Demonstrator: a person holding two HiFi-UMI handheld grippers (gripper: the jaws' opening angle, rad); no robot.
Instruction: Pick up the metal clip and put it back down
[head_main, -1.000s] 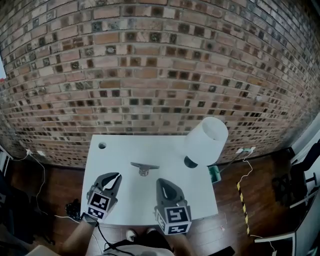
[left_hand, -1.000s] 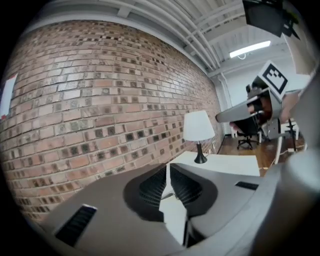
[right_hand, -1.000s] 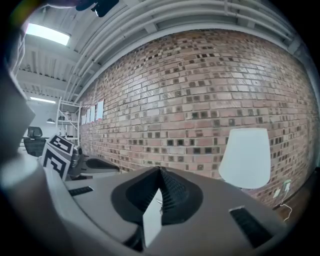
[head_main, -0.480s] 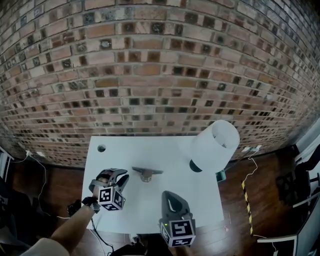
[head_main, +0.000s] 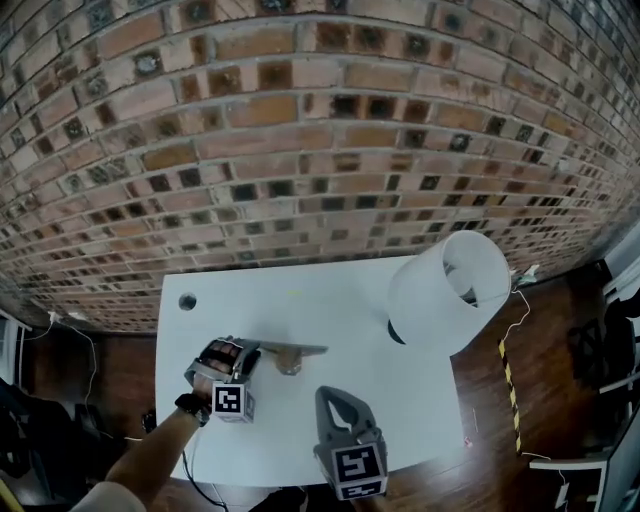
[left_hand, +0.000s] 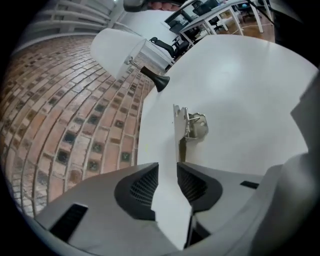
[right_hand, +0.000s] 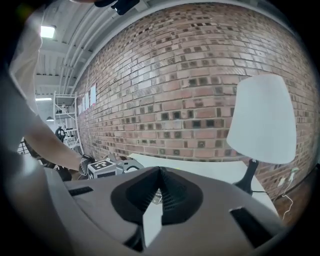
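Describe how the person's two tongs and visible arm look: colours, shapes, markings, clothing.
The left tongs and right tongs are grey moulded shells tapering to a point, with dark ribbed pads inside. Each carries a white cube with black square markers. A dark wristband circles the left wrist, with a pale sleeve further up.

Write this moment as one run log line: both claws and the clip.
left claw: open, just been opening, nothing between jaws | right claw: shut, empty | metal clip: lying on table, just ahead of left claw
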